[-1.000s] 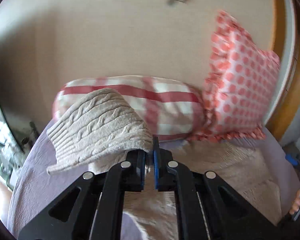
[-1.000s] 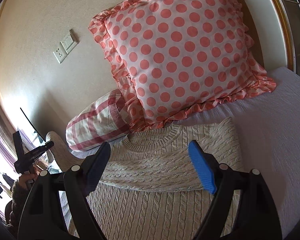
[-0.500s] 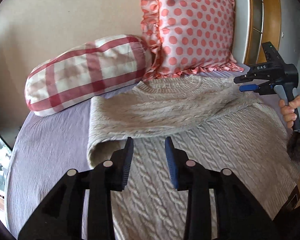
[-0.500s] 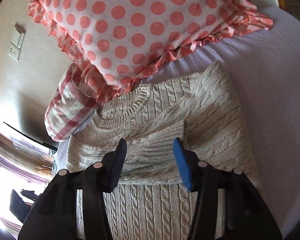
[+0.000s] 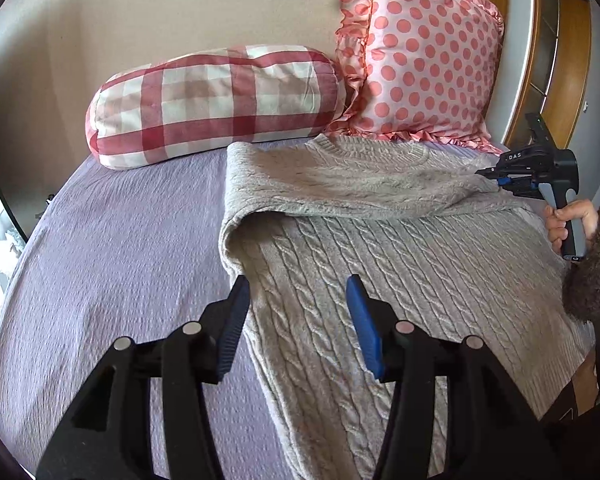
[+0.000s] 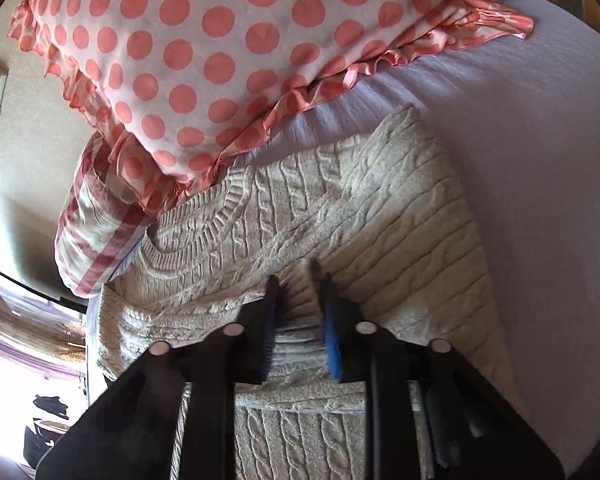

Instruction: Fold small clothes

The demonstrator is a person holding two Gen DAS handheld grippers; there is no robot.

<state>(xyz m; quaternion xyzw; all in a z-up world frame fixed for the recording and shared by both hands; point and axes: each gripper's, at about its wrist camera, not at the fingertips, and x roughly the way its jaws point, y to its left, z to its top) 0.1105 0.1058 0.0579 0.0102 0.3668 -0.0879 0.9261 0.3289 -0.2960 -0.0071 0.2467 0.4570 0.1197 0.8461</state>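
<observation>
A beige cable-knit sweater (image 5: 400, 264) lies flat on the lavender bed, its sleeves folded across the chest. My left gripper (image 5: 298, 320) is open and empty, just above the sweater's left side edge. My right gripper (image 6: 298, 312) has its jaws closed down on the cuff of the folded sleeve (image 6: 296, 340) over the sweater (image 6: 400, 220). It also shows in the left wrist view (image 5: 500, 182), pinching the sleeve end at the sweater's right shoulder.
A red-checked bolster (image 5: 212, 100) and a pink polka-dot pillow (image 5: 416, 60) stand against the wall behind the sweater's collar. The lavender bedspread (image 5: 120, 260) stretches to the left. A wooden frame (image 5: 560, 60) rises at the right. The polka-dot pillow (image 6: 220, 60) fills the right wrist view's top.
My left gripper let go of the sleeve, opened and drew back toward the sweater's lower left side. My right gripper came down and closed on the folded sleeve's cuff.
</observation>
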